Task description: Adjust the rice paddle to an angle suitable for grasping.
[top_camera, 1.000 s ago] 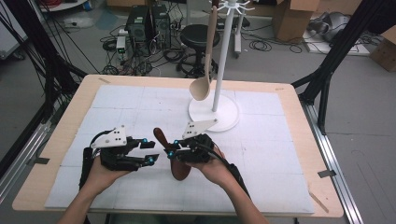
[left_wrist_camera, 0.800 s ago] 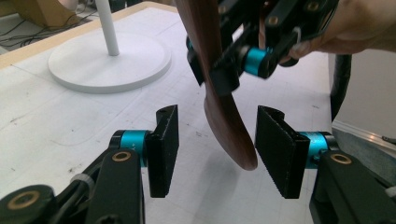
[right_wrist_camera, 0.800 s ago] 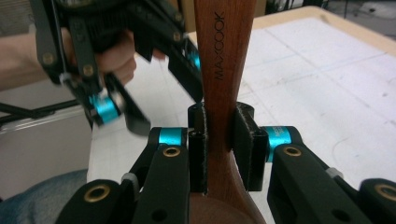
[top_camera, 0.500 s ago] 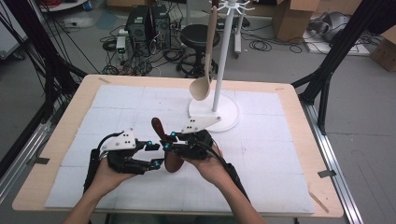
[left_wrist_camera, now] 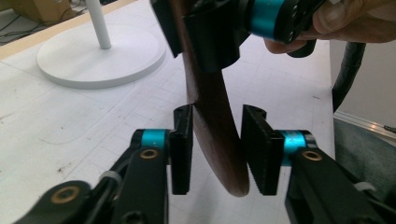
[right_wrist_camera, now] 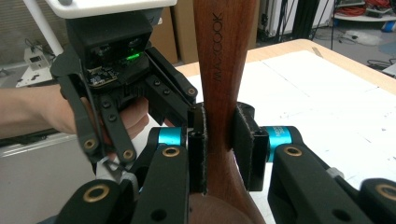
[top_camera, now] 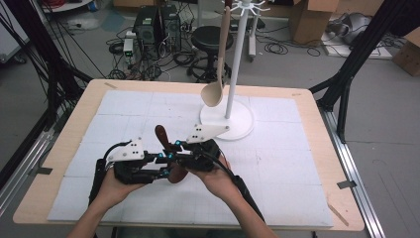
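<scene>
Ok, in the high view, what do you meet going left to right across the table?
Left hand-held gripper → dark wooden spatula → right hand-held gripper → pale wooden spoon hanging from the rack → white rack stand.

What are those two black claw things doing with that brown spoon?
A person holds a gripper in each hand. The right gripper is clamped on the dark wooden spoon. The left gripper has just been closing around its other end, though its pads do not seem to press it yet. A pale spoon hangs on the white stand behind.
</scene>
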Available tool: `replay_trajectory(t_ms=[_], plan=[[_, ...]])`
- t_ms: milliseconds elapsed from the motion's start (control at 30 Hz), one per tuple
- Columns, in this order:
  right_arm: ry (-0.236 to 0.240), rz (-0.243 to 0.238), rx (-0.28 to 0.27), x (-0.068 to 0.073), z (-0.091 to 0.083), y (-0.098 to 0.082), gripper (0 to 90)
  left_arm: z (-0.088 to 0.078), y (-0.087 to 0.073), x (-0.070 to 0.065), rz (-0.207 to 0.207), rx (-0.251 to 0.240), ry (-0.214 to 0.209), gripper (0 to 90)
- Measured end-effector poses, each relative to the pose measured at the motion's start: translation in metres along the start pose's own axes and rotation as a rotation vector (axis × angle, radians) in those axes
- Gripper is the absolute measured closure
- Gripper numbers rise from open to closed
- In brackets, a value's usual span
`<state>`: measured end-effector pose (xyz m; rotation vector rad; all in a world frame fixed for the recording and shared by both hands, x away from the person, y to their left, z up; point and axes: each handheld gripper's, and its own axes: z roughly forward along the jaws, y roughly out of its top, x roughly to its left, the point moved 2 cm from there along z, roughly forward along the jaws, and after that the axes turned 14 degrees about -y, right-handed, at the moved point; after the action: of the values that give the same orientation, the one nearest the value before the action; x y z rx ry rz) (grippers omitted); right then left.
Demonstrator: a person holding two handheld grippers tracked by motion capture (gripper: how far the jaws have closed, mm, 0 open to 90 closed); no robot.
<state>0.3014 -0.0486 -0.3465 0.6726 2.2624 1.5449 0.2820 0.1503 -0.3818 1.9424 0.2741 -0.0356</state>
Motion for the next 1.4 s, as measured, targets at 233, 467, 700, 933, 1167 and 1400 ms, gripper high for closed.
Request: replay_trajectory(t_ms=[233,467,700,933,1167,1400], plan=[[0.040,0.008,-0.002,-0.006,-0.008,-0.004,75.5,-0.002,-0.001,0.001,0.000,-0.011,-0.007,76.8],[0.131,0.026,-0.017,-0.012,-0.009,-0.011,74.6,0.000,-0.002,0.000,0.019,0.010,-0.045,77.1],[0.130,0.020,-0.015,-0.013,-0.008,-0.013,76.4,-0.001,-0.002,0.000,0.011,-0.001,-0.040,76.6],[0.053,0.032,-0.011,-0.020,-0.011,-0.014,76.7,-0.006,-0.002,0.005,-0.013,-0.018,-0.009,66.6],[-0.028,0.059,-0.002,-0.033,-0.018,-0.020,76.7,-0.008,-0.003,0.006,-0.020,-0.024,-0.002,65.1],[-0.067,0.080,0.018,-0.047,-0.028,-0.027,76.7,-0.012,-0.003,0.007,-0.025,-0.032,0.008,62.7]])
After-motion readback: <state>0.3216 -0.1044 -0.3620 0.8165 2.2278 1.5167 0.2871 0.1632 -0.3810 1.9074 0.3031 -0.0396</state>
